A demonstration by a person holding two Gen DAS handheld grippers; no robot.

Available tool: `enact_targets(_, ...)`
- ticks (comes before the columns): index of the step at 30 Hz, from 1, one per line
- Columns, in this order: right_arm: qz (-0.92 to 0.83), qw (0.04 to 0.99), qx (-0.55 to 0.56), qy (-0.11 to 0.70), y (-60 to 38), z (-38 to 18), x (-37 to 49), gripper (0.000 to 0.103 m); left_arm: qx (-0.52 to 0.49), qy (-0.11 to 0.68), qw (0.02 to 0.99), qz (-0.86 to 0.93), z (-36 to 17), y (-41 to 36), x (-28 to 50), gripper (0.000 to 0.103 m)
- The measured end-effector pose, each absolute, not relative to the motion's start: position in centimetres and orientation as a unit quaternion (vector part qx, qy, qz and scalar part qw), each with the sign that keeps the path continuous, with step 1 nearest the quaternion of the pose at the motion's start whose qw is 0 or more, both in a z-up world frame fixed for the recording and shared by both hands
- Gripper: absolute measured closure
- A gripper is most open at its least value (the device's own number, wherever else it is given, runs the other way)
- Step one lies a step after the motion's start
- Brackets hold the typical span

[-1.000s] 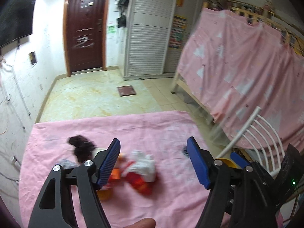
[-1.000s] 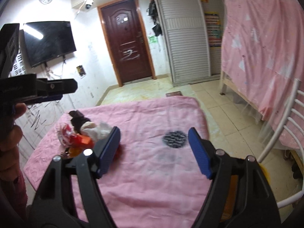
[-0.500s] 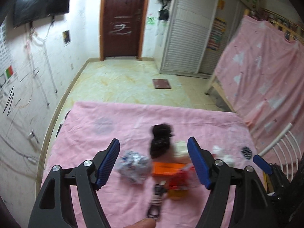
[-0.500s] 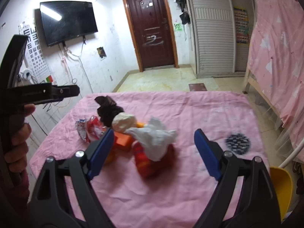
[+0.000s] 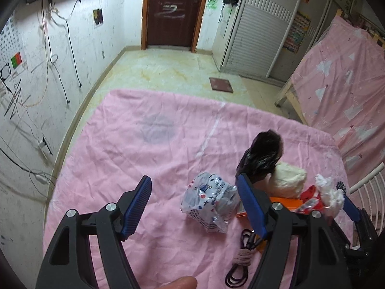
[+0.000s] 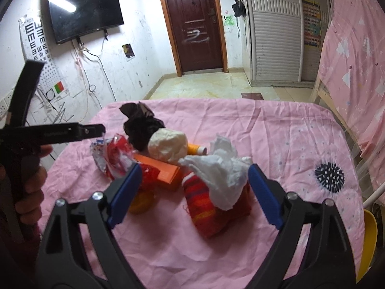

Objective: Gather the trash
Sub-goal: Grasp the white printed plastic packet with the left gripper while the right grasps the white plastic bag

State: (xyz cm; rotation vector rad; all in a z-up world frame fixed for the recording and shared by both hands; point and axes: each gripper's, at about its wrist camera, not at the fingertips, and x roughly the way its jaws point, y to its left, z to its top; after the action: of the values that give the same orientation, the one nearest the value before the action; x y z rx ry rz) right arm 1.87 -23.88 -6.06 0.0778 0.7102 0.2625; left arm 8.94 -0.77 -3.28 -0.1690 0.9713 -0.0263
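A heap of trash lies on the pink-clothed table (image 5: 149, 159). It holds a crumpled printed wrapper (image 5: 211, 204), a black bag (image 5: 262, 154), a cream paper ball (image 5: 287, 180), an orange box (image 6: 161, 171) and a white tissue (image 6: 223, 171) on a red packet (image 6: 211, 207). My left gripper (image 5: 193, 178) hangs open over the cloth, its right finger just above the wrapper. The jaws of my right gripper (image 6: 195, 168) are opening. The tissue and red packet sit between its fingers, unpressed. The right wrist view shows the left gripper (image 6: 101, 130) from the side, in a hand (image 6: 31, 175).
A dark coiled cord (image 5: 240, 262) lies near the table's front edge. A yellow bin (image 6: 369, 236) stands by the right edge, beside a white chair frame (image 5: 368, 180). A pink-curtained bed (image 6: 356, 60) is on the right. A dark flower print (image 6: 329, 174) marks the cloth.
The left gripper swung left and sank, so the pile now lies to its right. The right gripper drew nearer to the tissue and red packet, and its jaws widened.
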Motion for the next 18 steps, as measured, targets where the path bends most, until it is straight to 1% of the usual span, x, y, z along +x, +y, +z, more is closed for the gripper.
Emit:
enact_targets(3, 0.121, 0.927, 0.036, 0.354, -24.0, -6.4, 2.1, 0.017, -0.086, 0.477, 0.875, -0.009, -4.3, -0.9, 9.4, 0.037)
enact_targets(4, 0.113, 0.927, 0.032, 0.357, -24.0, -6.5, 2.2, 0.021, -0.086, 0.481, 0.872, -0.009, -4.7, -1.0, 9.5, 0.042)
enact_targets(5, 0.109, 0.927, 0.028, 0.358, -24.0, -6.6, 2.2, 0.030, -0.087, 0.485, 0.870, -0.008, -4.9, -1.1, 9.6, 0.046)
enact_targets(7, 0.107, 0.925, 0.028, 0.364, -24.0, -6.9, 2.4, 0.038, -0.093, 0.494, 0.864, -0.007, -5.6, -1.2, 9.7, 0.060)
enact_targets(9, 0.107, 0.924, 0.030, 0.365, -24.2, -7.1, 2.5, 0.043, -0.102, 0.495, 0.863, -0.011, -5.8, -1.4, 9.6, 0.067)
enact_targets(10, 0.108, 0.924, 0.031, 0.367, -24.3, -7.2, 2.6, 0.047, -0.101, 0.494, 0.863, -0.011, -5.7, -1.6, 9.6, 0.071)
enact_targets(11, 0.109, 0.923, 0.033, 0.367, -24.4, -7.3, 2.7, 0.052, -0.097, 0.493, 0.864, -0.010, -5.6, -1.8, 9.5, 0.073)
enact_targets(12, 0.110, 0.922, 0.034, 0.369, -24.5, -7.3, 2.7, 0.054, -0.095, 0.493, 0.865, -0.009, -5.6, -2.0, 9.5, 0.078)
enact_targets(13, 0.112, 0.921, 0.037, 0.370, -24.6, -7.4, 2.8, 0.057, -0.092, 0.493, 0.865, -0.009, -5.5, -2.2, 9.4, 0.084)
enact_targets(14, 0.111, 0.922, 0.038, 0.369, -24.7, -7.4, 2.7, 0.067, -0.091, 0.493, 0.865, -0.009, -5.5, -2.3, 9.4, 0.084)
enact_targets(15, 0.110, 0.923, 0.040, 0.367, -24.9, -7.4, 2.7, 0.072, -0.089, 0.491, 0.867, -0.007, -5.4, -2.4, 9.3, 0.087)
enact_targets(17, 0.106, 0.925, 0.052, 0.361, -25.6, -7.3, 2.7, 0.079, -0.090, 0.487, 0.869, -0.003, -4.9, -2.4, 9.2, 0.088)
enact_targets(18, 0.105, 0.927, 0.057, 0.357, -25.9, -7.2, 2.7, 0.080, -0.092, 0.484, 0.870, 0.000, -4.6, -2.3, 9.1, 0.088)
